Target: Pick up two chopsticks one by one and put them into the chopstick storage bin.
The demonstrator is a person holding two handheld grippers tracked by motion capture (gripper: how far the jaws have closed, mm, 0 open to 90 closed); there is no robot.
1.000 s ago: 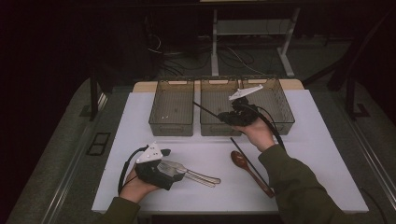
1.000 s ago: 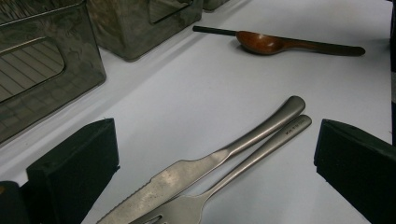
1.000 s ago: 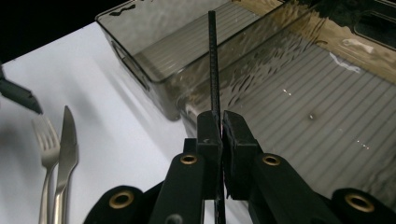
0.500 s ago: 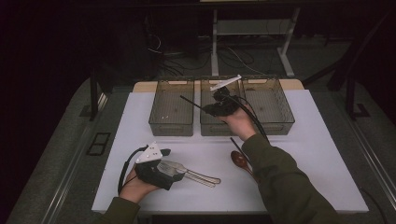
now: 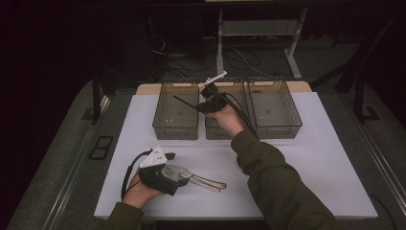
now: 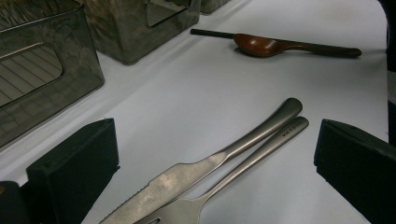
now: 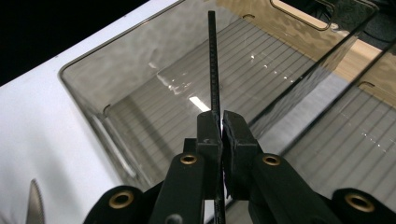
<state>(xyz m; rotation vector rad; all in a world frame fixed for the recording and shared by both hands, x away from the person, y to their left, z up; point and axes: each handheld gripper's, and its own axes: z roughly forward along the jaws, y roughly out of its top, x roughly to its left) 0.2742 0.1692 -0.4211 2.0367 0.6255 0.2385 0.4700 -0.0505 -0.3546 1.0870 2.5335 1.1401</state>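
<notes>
Over the left smoky plastic bin (image 5: pixel 175 111) at the table's far edge, the right gripper (image 5: pixel 207 103) is pinching a thin black chopstick (image 7: pixel 214 65), its long axis pointing leftward across that bin.

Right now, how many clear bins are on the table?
3, in a row at the table's far edge: left bin, middle bin under the right gripper, right bin. None seems hidden.
</notes>
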